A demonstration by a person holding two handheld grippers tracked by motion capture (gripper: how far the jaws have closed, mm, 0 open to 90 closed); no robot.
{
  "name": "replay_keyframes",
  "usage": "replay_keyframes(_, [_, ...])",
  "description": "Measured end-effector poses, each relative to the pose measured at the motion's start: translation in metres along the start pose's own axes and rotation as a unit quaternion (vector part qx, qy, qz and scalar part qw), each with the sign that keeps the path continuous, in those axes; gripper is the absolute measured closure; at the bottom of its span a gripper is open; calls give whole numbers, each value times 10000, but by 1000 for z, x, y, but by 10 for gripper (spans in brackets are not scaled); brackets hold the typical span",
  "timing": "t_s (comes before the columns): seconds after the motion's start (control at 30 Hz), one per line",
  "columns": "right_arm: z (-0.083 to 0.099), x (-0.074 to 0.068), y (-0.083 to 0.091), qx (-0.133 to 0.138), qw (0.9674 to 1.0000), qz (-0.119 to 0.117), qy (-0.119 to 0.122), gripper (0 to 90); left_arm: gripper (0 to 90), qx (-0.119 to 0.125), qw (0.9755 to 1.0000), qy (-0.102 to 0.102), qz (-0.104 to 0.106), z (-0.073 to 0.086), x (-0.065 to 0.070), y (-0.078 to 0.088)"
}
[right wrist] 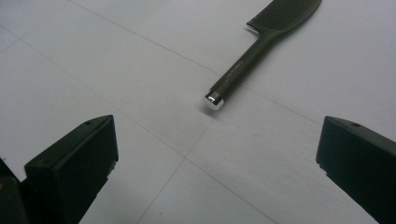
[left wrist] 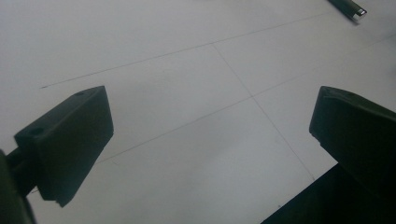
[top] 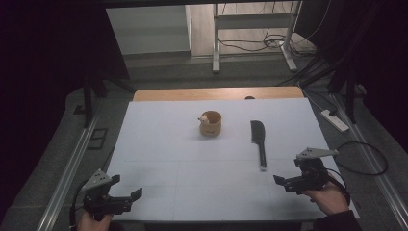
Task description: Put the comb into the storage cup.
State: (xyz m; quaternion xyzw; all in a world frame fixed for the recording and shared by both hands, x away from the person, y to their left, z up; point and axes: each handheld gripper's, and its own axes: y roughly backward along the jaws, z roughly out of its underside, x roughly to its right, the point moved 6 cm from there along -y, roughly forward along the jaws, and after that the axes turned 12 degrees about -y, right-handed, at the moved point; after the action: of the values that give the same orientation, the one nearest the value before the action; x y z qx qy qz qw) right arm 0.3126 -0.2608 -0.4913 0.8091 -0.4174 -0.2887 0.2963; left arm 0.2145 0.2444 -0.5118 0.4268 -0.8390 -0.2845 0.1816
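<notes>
White tabletop (top: 168,144) holds a comb (top: 259,139) and a cup (top: 211,123). Right gripper (top: 299,182) near the comb and left gripper (top: 126,191) both have open, empty fingers.

High view overhead, facing fwd over table (top: 159,144), gripper views low, close, both catching comb (right wrist: 261,42) handle.
</notes>
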Motion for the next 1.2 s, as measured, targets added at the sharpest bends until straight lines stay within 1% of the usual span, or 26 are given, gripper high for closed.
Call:
replay_keyframes(0.17, [-5, 1, -4, -11, 10000, 24, -29, 0, 2, 7, 10000, 4, 8, 0, 0, 0])
replay_keyframes(0.3, [-11, 2, -8, -10, 10000, 1, 4, 0, 1, 6, 10000, 5, 16, 0, 0, 0])
replay_keyframes(0.53, [-16, 2, -12, -54, 10000, 0, 62, 0, 0, 11, 10000, 26, 16, 0, 0, 0])
replay_keyframes(0.6, [-17, 3, -14, -73, 9999, 22, 82, 0, 0, 7, 10000, 22, 13, 0, 0, 0])
replay_keyframes(0.63, [-19, 4, -15, -74, 9999, 76, 92, 0, 0, 5, 10000, 20, 11, 0, 0, 0])
replay_keyframes(0.73, [-20, 5, -16, -100, 9998, 125, 88, 0, 0, 4, 10000, 18, 7, 0, 0, 0])
replay_keyframes(0.8, [-23, 7, -19, -133, 9997, 200, 91, 0, 0, 4, 10000, 27, 5, 0, 0, 0])
replay_keyframes(1.0, [-27, 9, -25, -211, 9995, 235, 64, 0, 0, 2, 10000, 30, 0, 0, 0, 0])
replay_keyframes(1.13, [-30, 9, -31, -320, 9990, 288, 104, 0, 0, 4, 10000, 36, 0, 0, -1, 0])
replay_keyframes(1.2, [-31, 9, -33, -327, 9989, 300, 116, 0, 0, 4, 10000, 36, -2, 0, -1, 0])
